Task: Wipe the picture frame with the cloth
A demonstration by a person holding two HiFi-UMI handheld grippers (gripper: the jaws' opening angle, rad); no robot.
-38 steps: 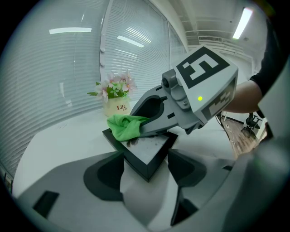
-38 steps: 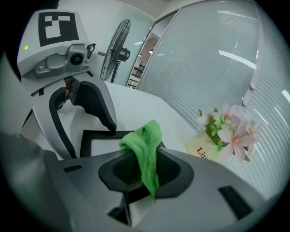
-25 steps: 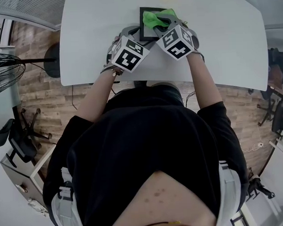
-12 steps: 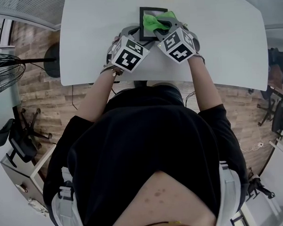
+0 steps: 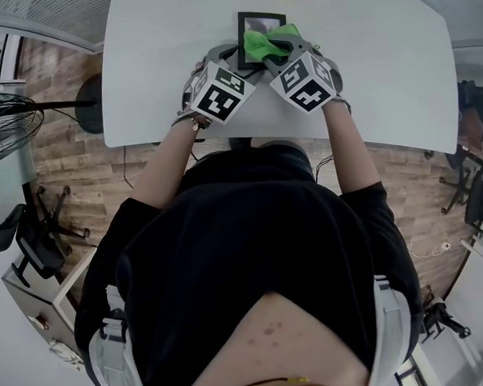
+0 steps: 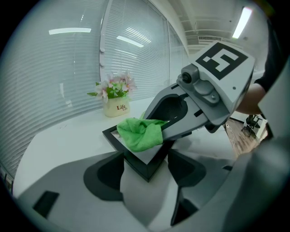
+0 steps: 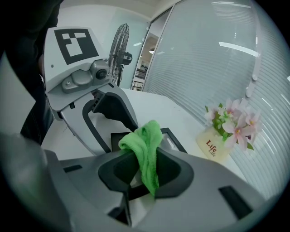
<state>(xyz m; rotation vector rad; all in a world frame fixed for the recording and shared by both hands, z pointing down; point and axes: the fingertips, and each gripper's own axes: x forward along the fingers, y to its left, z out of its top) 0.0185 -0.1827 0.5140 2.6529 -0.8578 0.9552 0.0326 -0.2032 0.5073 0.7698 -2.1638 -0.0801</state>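
Cloth [image 7: 147, 147], bright green and bunched, is pinched between the fingers of the right gripper [image 7: 145, 171], which are closed tight on it; one fold stands up above them and a tail hangs down through the gap. The bunch is pressed onto the face of the picture frame [image 5: 258, 23], a black-edged frame lying flat on the white surface [image 5: 380, 70] near its far edge. In the head view the cloth covers the nearer part of the frame and leaves the far strip of glass bare. The left gripper [image 6: 146, 168] comes in from the frame's near left corner. Its fingers stand wide with that corner between them, and each pad appears to bear against one of the two edges that meet there, so the frame looks held by its corner. Both grippers slant downward toward the frame, their marker cubes side by side just in front of the person's black shirt [image 5: 252, 252]. Beyond the frame, a small cream pot [image 6: 117, 108] of pink flowers stands on the surface, apart from the frame and close to the slatted blinds [image 6: 54, 68]. Left of the surface, a floor fan [image 5: 7, 122] stands on the wooden floor [image 5: 72, 163].
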